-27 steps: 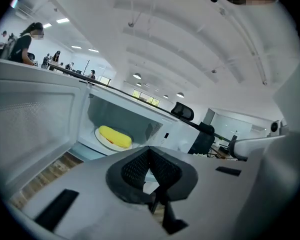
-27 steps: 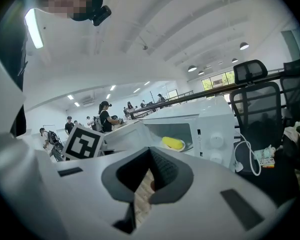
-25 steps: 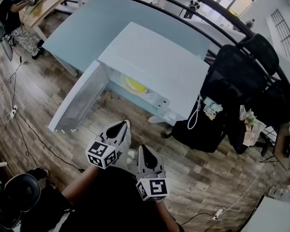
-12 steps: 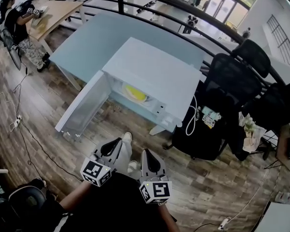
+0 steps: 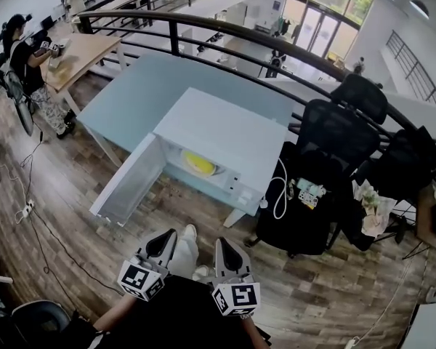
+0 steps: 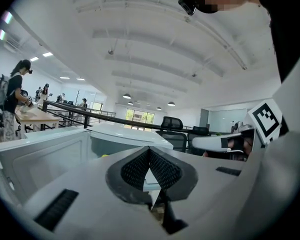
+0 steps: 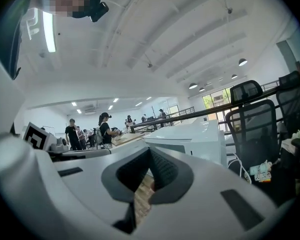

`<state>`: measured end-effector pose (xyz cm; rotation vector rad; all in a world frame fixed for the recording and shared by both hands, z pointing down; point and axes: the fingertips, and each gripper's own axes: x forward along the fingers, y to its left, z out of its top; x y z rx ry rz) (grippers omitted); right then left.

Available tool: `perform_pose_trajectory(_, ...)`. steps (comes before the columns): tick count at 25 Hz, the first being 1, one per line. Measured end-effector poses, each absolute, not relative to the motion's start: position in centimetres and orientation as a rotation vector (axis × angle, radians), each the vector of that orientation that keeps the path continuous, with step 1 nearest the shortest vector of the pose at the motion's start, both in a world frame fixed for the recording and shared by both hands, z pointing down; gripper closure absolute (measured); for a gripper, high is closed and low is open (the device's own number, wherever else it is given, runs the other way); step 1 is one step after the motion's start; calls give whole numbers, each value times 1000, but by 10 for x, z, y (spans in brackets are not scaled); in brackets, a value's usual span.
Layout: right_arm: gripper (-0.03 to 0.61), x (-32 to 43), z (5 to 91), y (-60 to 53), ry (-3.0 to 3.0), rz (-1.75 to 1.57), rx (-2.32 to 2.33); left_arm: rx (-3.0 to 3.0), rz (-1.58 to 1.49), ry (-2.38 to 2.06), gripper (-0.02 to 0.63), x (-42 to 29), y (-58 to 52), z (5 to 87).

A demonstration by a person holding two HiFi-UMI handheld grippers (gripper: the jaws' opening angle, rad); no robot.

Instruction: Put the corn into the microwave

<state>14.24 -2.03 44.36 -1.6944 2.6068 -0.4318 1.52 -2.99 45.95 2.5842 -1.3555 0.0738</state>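
Observation:
The white microwave (image 5: 225,133) stands in the middle of the head view with its door (image 5: 127,184) swung open to the left. Inside its cavity lies the yellow corn (image 5: 200,163). My left gripper (image 5: 164,241) and right gripper (image 5: 224,245) hang side by side at the bottom, well short of the microwave, both shut and empty. In the left gripper view the left gripper's pads meet (image 6: 149,149), with the microwave (image 6: 125,134) ahead and the right gripper (image 6: 215,143) beside them. In the right gripper view, the right gripper (image 7: 150,151) is shut, with the microwave (image 7: 190,136) ahead.
A pale blue table (image 5: 145,78) lies behind the microwave, and a black railing (image 5: 203,31) beyond it. Black office chairs (image 5: 334,133) and a dark bag with a white cable (image 5: 280,187) crowd the right. People stand at a wooden table (image 5: 73,57) far left. Cables (image 5: 29,209) trail over the wooden floor.
Both grippers, still shut, have drawn back from the microwave toward the bottom of the head view. The view has lifted and now takes in more of the room beyond.

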Motion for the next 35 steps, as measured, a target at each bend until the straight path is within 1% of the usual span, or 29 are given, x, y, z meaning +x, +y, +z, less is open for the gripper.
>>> perform_pose_trajectory(7,569,144,422,-10,2598,-315,-1697,2617,14,-1412,611,10,-22,438)
perform_pose_trajectory(14,570,138,414,-4,2603,-270,-1685,2636,-12,-1417,611,7,-21,428)
perform_pose_trajectory(35,571,108,422,1,2673,-296,-1638,2613,-21,-1459,611,-15,-9,431)
